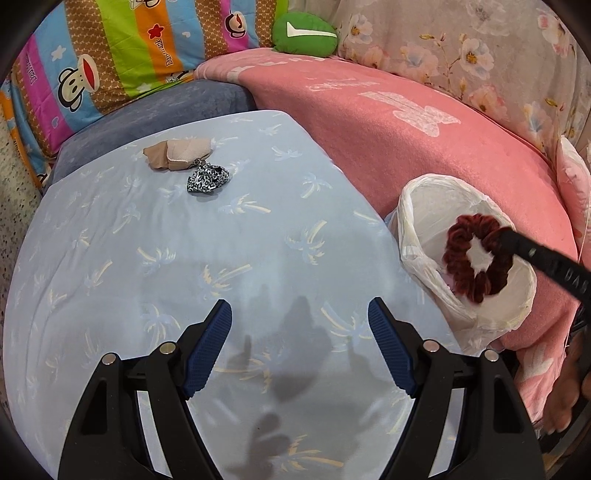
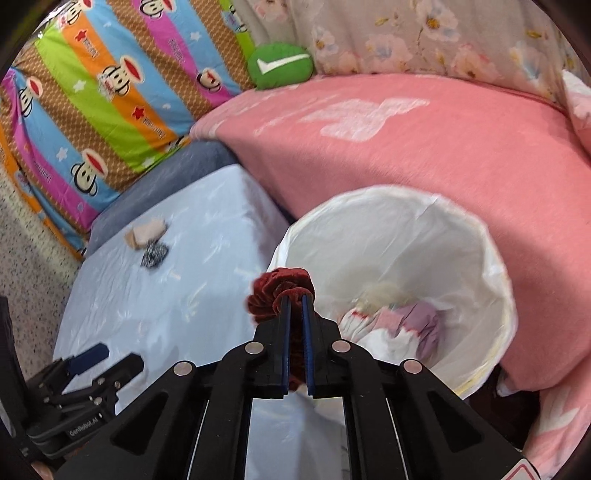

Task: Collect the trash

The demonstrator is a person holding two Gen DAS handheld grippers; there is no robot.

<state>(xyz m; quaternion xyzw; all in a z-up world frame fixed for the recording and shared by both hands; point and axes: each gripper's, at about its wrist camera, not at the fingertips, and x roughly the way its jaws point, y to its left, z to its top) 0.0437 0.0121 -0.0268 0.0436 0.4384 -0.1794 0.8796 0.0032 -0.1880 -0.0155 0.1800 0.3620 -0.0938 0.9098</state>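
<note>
My right gripper (image 2: 295, 295) is shut on a dark red scrunchie (image 2: 275, 290) and holds it at the near rim of a white-lined trash bin (image 2: 491, 254). In the left wrist view the scrunchie (image 1: 476, 254) hangs over the bin (image 1: 417, 236) from the right gripper (image 1: 506, 236). My left gripper (image 1: 299, 314) is open and empty above the light blue cloth (image 1: 184, 258); it also shows in the right wrist view (image 2: 107, 358). A beige folded piece (image 1: 177, 155) and a black-and-white patterned scrap (image 1: 207, 179) lie at the cloth's far side.
Crumpled white and pink trash (image 2: 399, 325) lies inside the bin. A pink blanket (image 1: 406, 140) lies behind the bin. A green cushion (image 1: 304, 35), a striped cartoon quilt (image 1: 110, 62) and a floral cover (image 1: 480, 55) stand at the back.
</note>
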